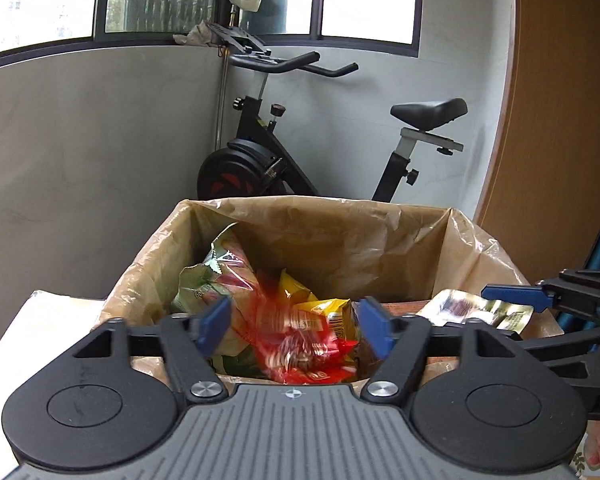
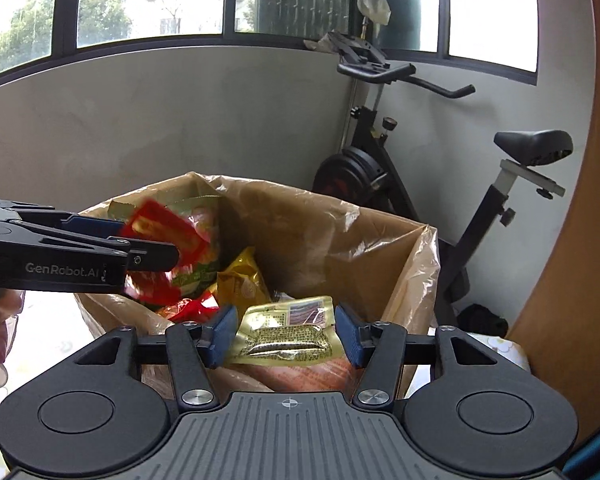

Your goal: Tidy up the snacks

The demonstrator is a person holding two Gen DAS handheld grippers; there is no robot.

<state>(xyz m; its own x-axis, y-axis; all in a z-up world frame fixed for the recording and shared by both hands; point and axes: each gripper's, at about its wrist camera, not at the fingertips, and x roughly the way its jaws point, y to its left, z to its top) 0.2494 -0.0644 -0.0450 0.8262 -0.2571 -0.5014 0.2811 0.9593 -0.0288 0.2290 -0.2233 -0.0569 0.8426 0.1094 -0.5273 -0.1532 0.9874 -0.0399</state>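
Observation:
A cardboard box point(image 1: 404, 236) lined with clear plastic holds several snack packs, green and yellow. My left gripper point(image 1: 294, 326) is open over the box; a red snack pack point(image 1: 300, 340), motion-blurred, is between and below its blue pads, free of them. It shows in the right wrist view point(image 2: 162, 248) beside the left gripper point(image 2: 140, 256). My right gripper point(image 2: 286, 334) holds a gold foil pack point(image 2: 288, 338) between its pads over the box's near right rim point(image 2: 416, 264). The gold pack also shows in the left wrist view point(image 1: 476, 310).
An exercise bike point(image 1: 260, 160) stands behind the box against a grey wall under windows. A wooden panel point(image 1: 560, 100) rises at the right. A pale tabletop point(image 1: 40, 332) lies left of the box.

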